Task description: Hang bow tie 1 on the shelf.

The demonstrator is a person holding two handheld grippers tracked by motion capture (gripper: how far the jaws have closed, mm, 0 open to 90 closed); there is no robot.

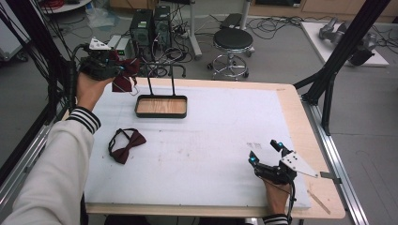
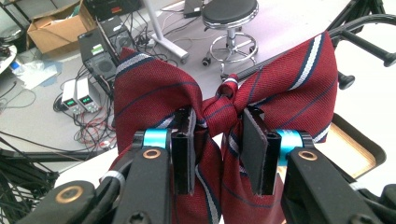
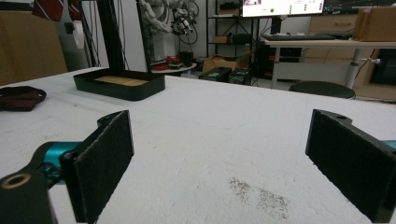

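One striped bow tie (image 2: pixel 224 112) spans sideways between clamped jaws.

The striped bow tie (image 2: pixel 224 112) runs off the bottom edge in the left gripper view, and its middle sits tucked between the jaws. In the high view it's mostly behind the left gripper (image 1: pixel 104 64). The right hand (image 1: pixel 276 197) gets cropped at the bottom edge.

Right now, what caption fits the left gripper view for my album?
Left gripper shut on the knot of a dark red bow tie with white and navy stripes.
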